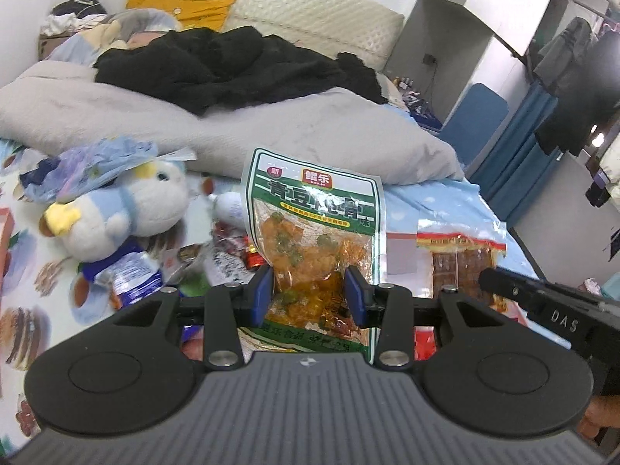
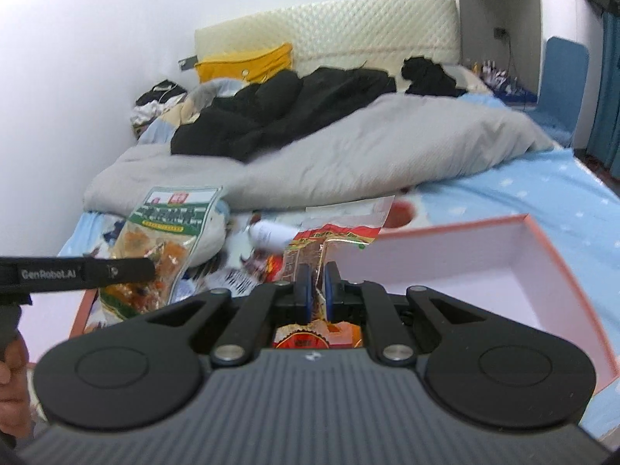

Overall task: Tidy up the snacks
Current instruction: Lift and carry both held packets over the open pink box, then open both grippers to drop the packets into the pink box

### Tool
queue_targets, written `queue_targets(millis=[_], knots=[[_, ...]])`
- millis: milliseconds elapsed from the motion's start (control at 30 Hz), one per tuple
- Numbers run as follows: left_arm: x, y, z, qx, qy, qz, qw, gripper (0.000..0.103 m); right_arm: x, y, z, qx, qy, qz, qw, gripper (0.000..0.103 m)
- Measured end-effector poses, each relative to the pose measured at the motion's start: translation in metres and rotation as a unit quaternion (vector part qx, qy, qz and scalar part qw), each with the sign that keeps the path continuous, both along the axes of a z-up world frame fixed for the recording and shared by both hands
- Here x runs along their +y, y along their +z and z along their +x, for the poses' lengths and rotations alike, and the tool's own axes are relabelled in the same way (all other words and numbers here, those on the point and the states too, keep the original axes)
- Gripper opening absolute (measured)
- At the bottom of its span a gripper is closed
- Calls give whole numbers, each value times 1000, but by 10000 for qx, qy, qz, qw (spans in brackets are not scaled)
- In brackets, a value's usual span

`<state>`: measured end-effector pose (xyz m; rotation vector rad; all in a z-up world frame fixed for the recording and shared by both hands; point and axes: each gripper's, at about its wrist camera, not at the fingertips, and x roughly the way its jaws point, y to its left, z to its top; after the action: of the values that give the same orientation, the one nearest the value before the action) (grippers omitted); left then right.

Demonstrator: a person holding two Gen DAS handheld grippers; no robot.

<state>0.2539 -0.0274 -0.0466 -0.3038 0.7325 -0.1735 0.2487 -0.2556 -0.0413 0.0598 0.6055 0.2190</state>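
Observation:
My left gripper [image 1: 309,294] is shut on a green-and-white snack bag [image 1: 314,228] with orange pieces inside and holds it upright above the bed. The same bag shows in the right wrist view [image 2: 159,248]. My right gripper [image 2: 314,290] is shut on a red-and-yellow snack pack [image 2: 333,240] with brown strips, held over the edge of a pink box [image 2: 562,279] with a white inside. That pack also shows in the left wrist view [image 1: 461,259], with the right gripper's body beside it.
Several loose snack packets [image 1: 217,255] lie on the patterned sheet beside a blue-and-white plush toy [image 1: 128,209]. A grey quilt [image 1: 232,124] with black clothes [image 1: 232,66] fills the bed behind. A white bottle [image 2: 271,232] lies among the snacks.

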Motion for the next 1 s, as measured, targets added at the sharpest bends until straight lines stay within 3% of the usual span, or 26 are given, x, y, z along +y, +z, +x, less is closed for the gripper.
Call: queue_targets(millis=[233,433,800,1000], knots=[[-43,15,17,-119,-369,58,9992,46,-32,12,7,-130,-247,-87,9996,10],[-86,15,39,-57,-689,12,9976,46,-68,5,15,-64,-612,-108,9980,10],[-164,-57,78,853,-1360,334,9865,46,-119,-63,27,783,-1256,-162,9889,10],[-174,-91,86,1192,-1561,582,9788,46,-124,-103,33,1225,-1304,-108,9838,10]])
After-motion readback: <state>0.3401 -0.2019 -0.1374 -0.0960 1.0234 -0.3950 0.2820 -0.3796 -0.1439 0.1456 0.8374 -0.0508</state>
